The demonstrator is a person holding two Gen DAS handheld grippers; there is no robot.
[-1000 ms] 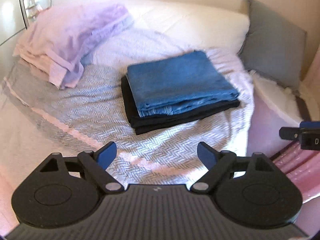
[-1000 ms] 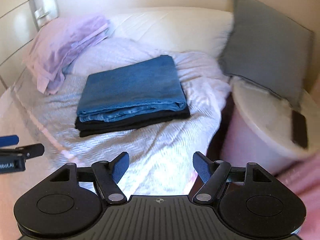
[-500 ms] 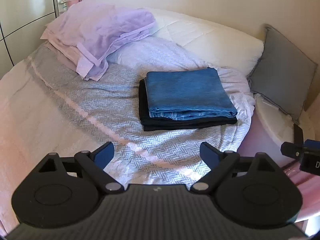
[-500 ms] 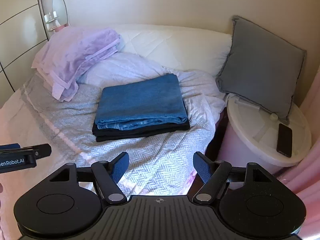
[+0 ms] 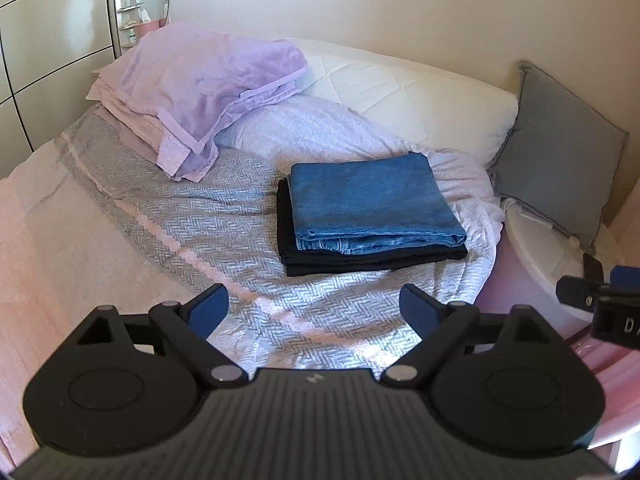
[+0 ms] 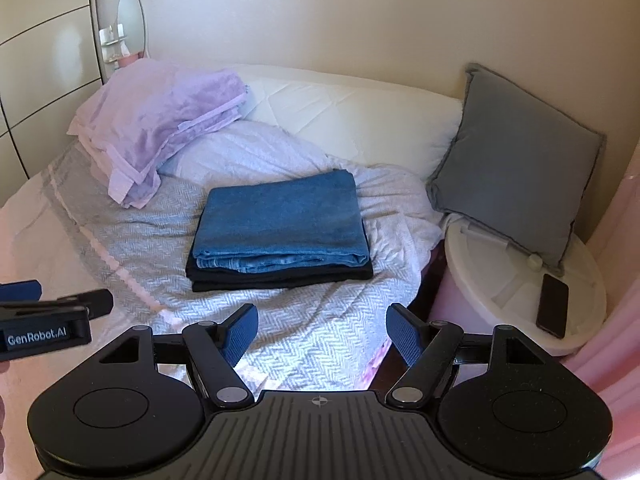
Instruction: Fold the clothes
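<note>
Left gripper (image 5: 314, 306) spread wide, empty, over herringbone bedspread (image 5: 180, 224). Right gripper (image 6: 322, 330) also spread, empty. Beyond both: folded blue jeans (image 5: 370, 196) stacked on folded black garment (image 5: 372, 260), mid-bed. Lilac pillow (image 5: 200, 88) far left, grey cushion (image 6: 520, 168) right.

Bed (image 5: 168, 216), herringbone spread. Ahead of the left jaws, centre: black garment (image 5: 372, 258) lay folded on the spread, under folded jeans (image 5: 368, 196). Far left: lilac bedding (image 5: 200, 92), heaped. Beyond: white pillow (image 5: 404, 96).
</note>
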